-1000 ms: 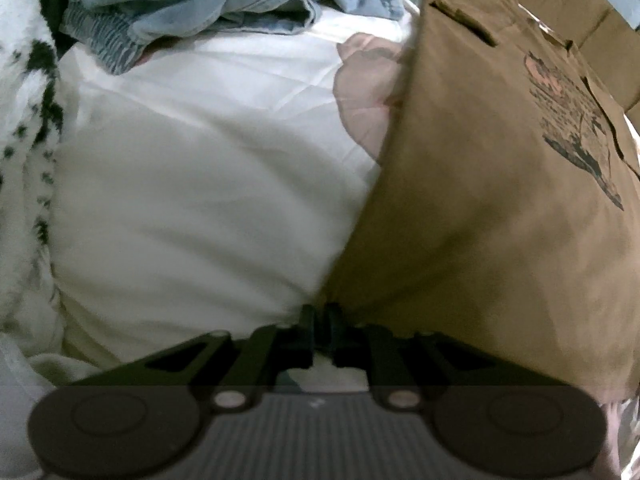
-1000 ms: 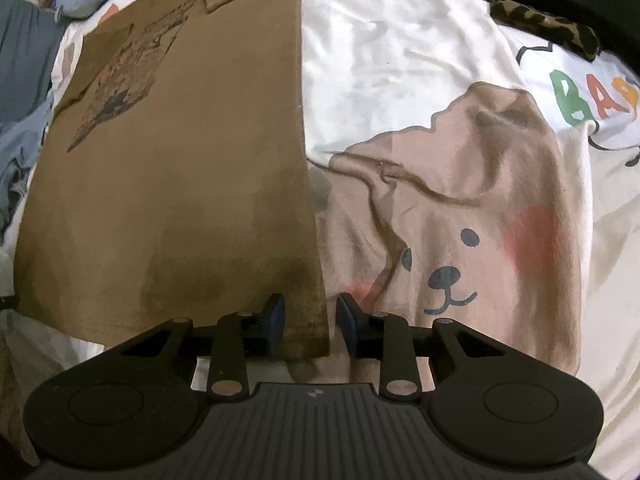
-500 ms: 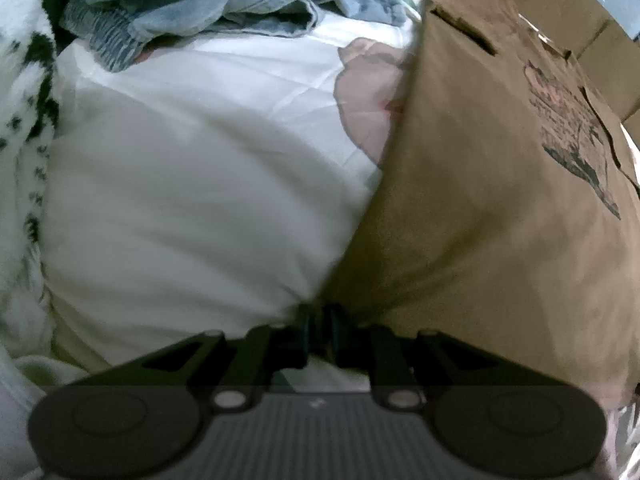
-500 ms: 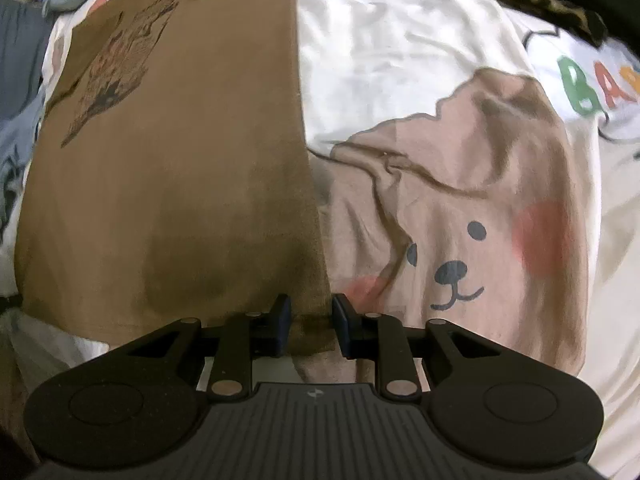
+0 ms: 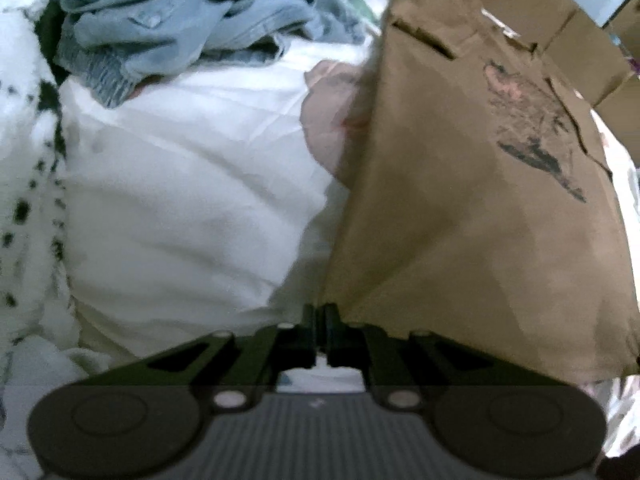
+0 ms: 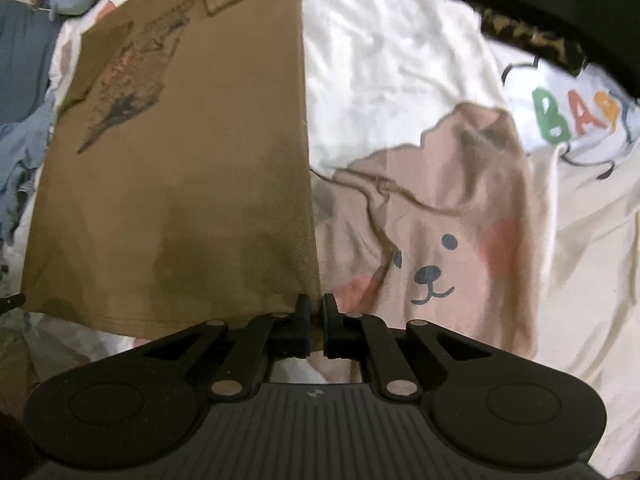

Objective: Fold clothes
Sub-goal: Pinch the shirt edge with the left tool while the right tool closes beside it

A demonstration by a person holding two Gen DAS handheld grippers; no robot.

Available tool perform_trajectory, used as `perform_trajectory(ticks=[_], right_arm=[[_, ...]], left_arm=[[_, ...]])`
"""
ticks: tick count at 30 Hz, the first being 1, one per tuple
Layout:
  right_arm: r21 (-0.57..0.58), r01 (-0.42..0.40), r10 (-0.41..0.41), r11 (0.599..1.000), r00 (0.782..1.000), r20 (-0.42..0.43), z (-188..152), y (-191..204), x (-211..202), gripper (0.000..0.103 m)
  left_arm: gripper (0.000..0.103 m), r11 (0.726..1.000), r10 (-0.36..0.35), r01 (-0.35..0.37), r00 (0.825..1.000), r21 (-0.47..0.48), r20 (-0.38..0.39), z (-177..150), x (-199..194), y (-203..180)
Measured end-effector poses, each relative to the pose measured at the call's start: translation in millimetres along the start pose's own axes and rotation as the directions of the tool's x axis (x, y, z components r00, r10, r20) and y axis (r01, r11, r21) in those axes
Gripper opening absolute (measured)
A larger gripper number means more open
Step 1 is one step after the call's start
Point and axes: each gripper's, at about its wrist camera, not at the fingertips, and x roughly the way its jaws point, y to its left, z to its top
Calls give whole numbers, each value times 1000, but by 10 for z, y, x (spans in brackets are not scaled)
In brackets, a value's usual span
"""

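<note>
A brown T-shirt (image 6: pixel 180 200) with a dark chest print lies lengthwise on a white bedsheet, its sides folded in. My right gripper (image 6: pixel 315 304) is shut on the shirt's near right hem corner. In the left wrist view the same brown T-shirt (image 5: pixel 480 208) fills the right half, and my left gripper (image 5: pixel 319 312) is shut on its near left hem corner. Both corners are lifted a little off the sheet, and the hem sags between them.
The sheet carries a pink bear print (image 6: pixel 440 240) and coloured letters (image 6: pixel 576 116). A heap of blue-grey clothes (image 5: pixel 192 20) lies at the far left, with a white spotted fabric (image 5: pixel 24 160) beside it. A dark leopard-patterned item (image 6: pixel 528 36) lies at the far right.
The right jaws have closed onto the hem corner. Both grippers have risen, lifting the shirt's near edge off the sheet.
</note>
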Motion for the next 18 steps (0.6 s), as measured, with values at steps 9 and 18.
perform_trajectory(ticks=[9,18], right_arm=[[-17,-5,6,1000,999,31,134,69,-383,2],[-30,11,-10,999,999,36,158,-45,-687,2]], left_arm=[[3,999,-41,41,999,22,-16,153,-45,-125],[3,997,-69,70,997,32,-35,-129,-516,-215]])
